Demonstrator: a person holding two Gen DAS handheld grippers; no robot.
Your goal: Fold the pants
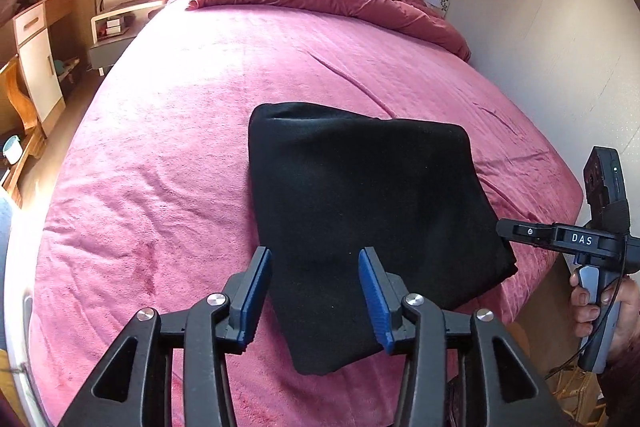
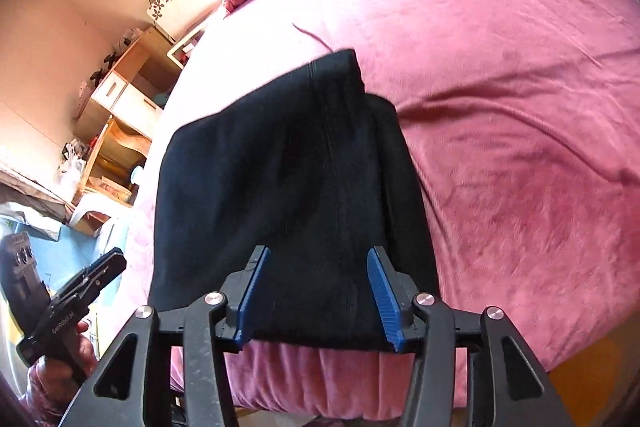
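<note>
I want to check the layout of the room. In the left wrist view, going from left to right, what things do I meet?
Wooden desk → nightstand → black folded pants on the pink bed → right tongs → white wall.

The left gripper (image 1: pixel 315 259) points steeply downward, its blue-padded jaws standing apart with nothing pinched between the pads (image 1: pixel 256 291). The right gripper (image 2: pixel 318 259) tilts down at much the same angle, jaws likewise parted, pads (image 2: pixel 382 291) pressing on nothing. In the left wrist view, the right hand (image 1: pixel 600 303) wraps the right gripper's handle; in the right wrist view, the left hand (image 2: pixel 78 343) grasps the left gripper's handle.
</note>
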